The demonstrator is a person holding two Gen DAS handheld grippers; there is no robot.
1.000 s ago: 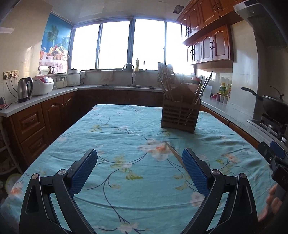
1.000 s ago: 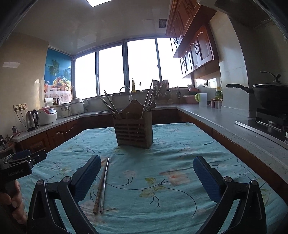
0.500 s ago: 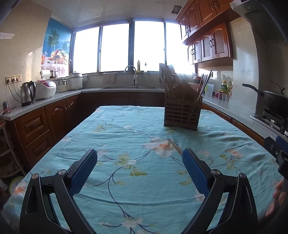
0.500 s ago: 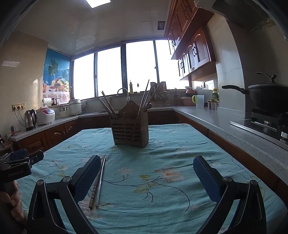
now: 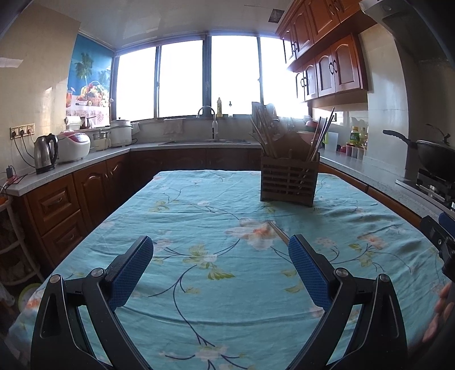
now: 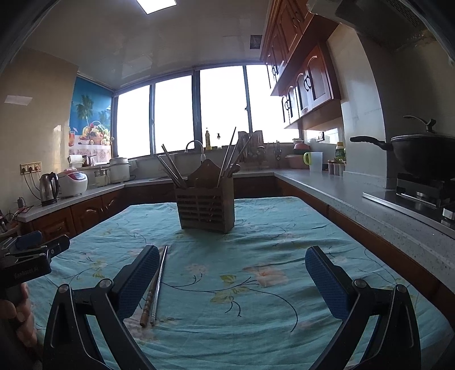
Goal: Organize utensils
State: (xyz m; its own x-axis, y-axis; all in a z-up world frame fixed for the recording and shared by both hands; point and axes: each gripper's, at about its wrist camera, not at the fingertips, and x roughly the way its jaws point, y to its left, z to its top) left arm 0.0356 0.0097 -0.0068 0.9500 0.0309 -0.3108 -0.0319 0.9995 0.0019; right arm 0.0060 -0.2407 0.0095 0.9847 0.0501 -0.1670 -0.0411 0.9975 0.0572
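Lighting here is almost all backlight. The big windows (image 5: 210, 76) are blown out to pure white in both views, zero detail outside, and the glare bleeds onto the wall cabinets (image 5: 327, 68) next to them. Everything facing the cameras goes dark because of it: the wooden utensil holder (image 6: 206, 209) is nearly a silhouette, and the lower cabinets (image 5: 85, 199) are murky. A ceiling light panel (image 6: 156, 4) shows at the top of the right wrist view but adds little. The teal tablecloth (image 5: 213, 227) is evenly lit, with soft shadows only. Heavy fisheye bending at the edges, black vignette in the corners. Focus is decent in the centre, mushy toward the rim.
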